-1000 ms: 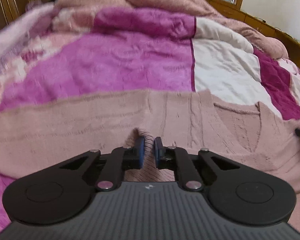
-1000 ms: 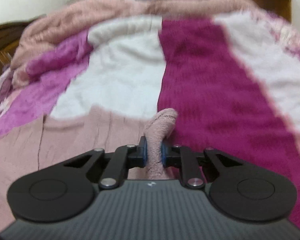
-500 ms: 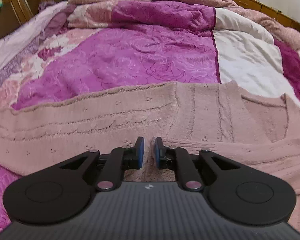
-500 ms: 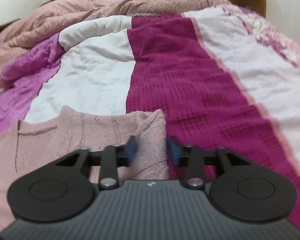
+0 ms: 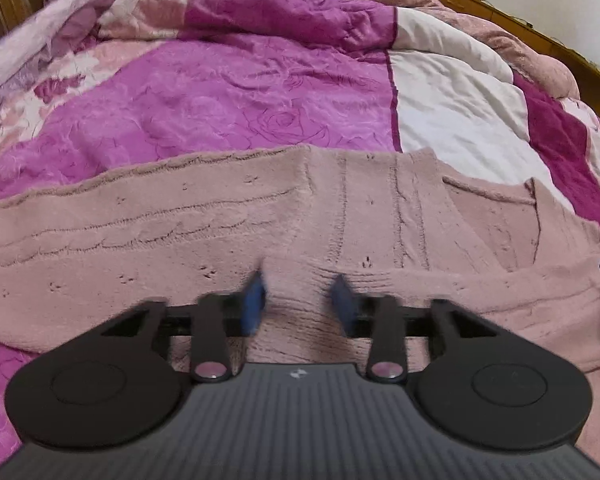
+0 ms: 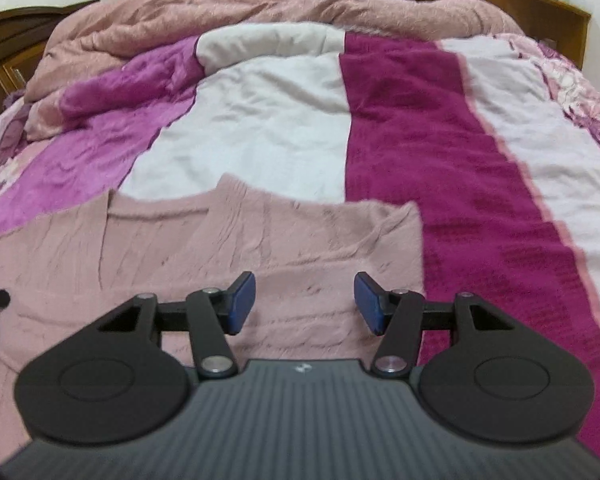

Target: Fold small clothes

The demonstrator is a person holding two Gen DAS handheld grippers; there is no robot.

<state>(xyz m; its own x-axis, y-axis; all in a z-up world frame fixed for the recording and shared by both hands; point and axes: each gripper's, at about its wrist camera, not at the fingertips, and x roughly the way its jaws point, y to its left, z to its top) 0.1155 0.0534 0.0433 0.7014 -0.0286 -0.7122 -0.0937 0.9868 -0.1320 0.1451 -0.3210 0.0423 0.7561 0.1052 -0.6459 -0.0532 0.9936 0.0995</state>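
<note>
Fingers: right gripper [image 6: 304, 302] has just been opening, sweater out of its grip, left gripper [image 5: 298, 306] spread too, blurry, knit between but not pinched | pink sweater [image 5: 260, 224] flat on bed [image 5: 228, 96] | step: fold laid, I reckon | next: regrab an edge

both grippers [image 5: 299, 300] [image 6: 304, 300] open-jawed, angled down

The left gripper [image 5: 299, 302] and right gripper [image 6: 304, 302] look alike: a dark grey ribbed housing with a small pale logo at its front edge, two round black discs at the sides, black linkage arms on silver pivot pins, and blue finger pads [image 6: 242, 306], though the left gripper's are motion-blurred.
</note>
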